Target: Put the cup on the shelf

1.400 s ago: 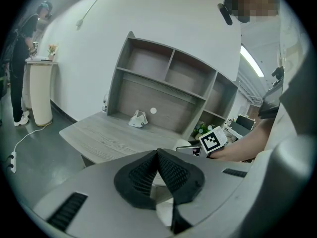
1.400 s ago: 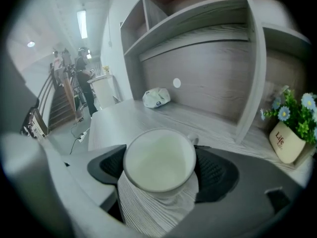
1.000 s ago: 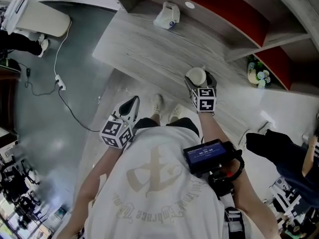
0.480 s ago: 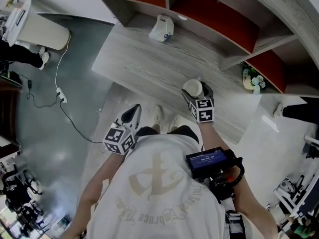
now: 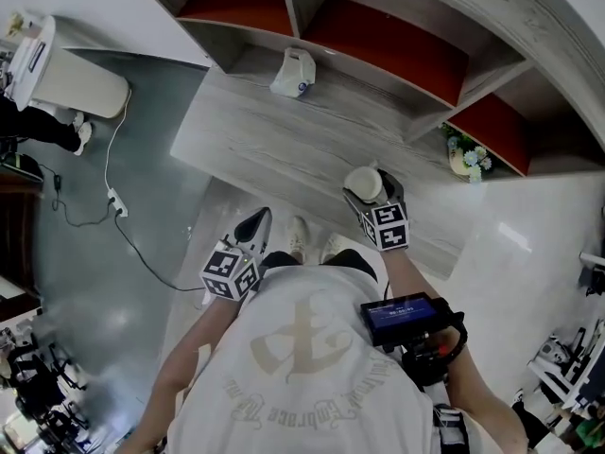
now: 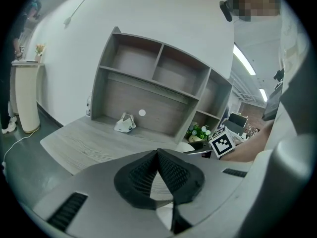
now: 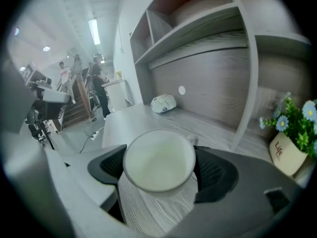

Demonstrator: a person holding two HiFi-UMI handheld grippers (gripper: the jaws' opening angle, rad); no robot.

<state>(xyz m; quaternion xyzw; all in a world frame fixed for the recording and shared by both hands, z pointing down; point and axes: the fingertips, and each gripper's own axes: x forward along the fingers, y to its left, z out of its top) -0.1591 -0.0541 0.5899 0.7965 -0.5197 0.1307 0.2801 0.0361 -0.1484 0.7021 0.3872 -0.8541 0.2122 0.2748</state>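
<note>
Head view: cup (image 5: 363, 183) body half-hidden by right gripper (image 5: 375, 195) clamping it, near desk (image 5: 284, 130) front edge; left gripper (image 5: 251, 223) clenched, empty, off desk; shelf (image 5: 378, 45) bays open.

The right arm reaches forward, the right gripper (image 5: 371, 188) over the near edge of the table (image 5: 284, 126), jaws clamped on both sides of the cup (image 7: 159, 158). The left arm is bent, the left gripper (image 5: 251, 225) short of that edge, jaws pressed together, empty.

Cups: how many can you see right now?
1. The white cup is clasped in the right tool, over the desk's near edge. Visible shelf compartments hold none; the flower pot isn't counted.
</note>
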